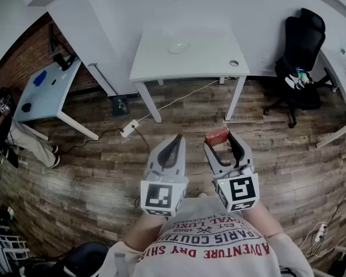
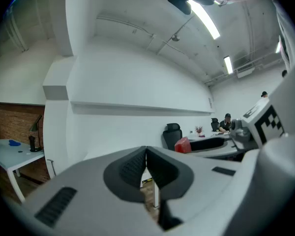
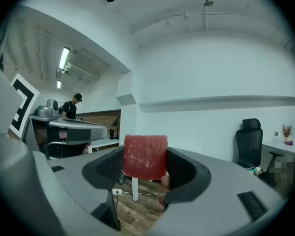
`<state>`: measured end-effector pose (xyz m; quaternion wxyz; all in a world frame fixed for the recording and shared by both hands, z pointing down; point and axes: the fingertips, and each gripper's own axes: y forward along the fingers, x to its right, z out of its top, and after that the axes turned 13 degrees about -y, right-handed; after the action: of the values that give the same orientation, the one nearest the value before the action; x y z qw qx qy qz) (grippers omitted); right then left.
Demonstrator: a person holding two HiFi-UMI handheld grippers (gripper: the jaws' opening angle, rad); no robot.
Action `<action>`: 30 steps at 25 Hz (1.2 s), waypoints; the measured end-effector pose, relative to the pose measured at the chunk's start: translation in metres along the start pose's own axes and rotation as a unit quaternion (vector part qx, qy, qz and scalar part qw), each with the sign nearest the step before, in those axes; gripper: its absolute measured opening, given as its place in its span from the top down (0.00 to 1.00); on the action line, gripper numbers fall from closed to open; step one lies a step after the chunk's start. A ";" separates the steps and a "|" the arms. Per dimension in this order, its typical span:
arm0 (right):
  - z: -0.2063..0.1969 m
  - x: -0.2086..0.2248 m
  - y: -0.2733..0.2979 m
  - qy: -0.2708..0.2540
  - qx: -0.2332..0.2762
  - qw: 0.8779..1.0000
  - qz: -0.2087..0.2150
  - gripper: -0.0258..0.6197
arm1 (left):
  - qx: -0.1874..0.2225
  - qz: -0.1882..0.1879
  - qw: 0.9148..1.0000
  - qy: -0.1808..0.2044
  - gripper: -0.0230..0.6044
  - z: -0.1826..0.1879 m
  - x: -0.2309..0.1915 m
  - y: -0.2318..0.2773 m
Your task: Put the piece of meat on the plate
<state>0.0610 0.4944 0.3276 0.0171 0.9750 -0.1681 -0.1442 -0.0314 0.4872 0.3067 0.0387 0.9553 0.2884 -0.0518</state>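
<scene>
A red, block-shaped piece of meat (image 1: 217,136) sits between the fingers of my right gripper (image 1: 223,141), which is shut on it and held level above the wooden floor. In the right gripper view the meat (image 3: 145,156) fills the gap between the dark pads (image 3: 107,167). My left gripper (image 1: 174,144) hangs beside it, shut and empty, its fingertips meeting (image 2: 146,154). The left gripper view also catches the meat (image 2: 183,144) off to the right. A pale round plate (image 1: 179,48) lies on the white table (image 1: 207,59) farther ahead, well beyond both grippers.
A black office chair (image 1: 303,45) stands to the right of the white table. A light blue table (image 1: 46,91) and a seated person (image 1: 11,131) are at the left. A power strip (image 1: 128,128) with a cable lies on the floor ahead of the grippers.
</scene>
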 end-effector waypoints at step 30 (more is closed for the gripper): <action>-0.033 0.039 0.062 0.045 -0.025 0.998 0.040 0.53 | -0.043 0.034 0.998 -0.035 0.95 -0.029 -0.044 0.067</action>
<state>0.0852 0.4222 0.3536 0.0552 0.9723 -0.2020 -0.1037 -0.0281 0.4109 0.3440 0.0915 0.9597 0.2559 -0.0714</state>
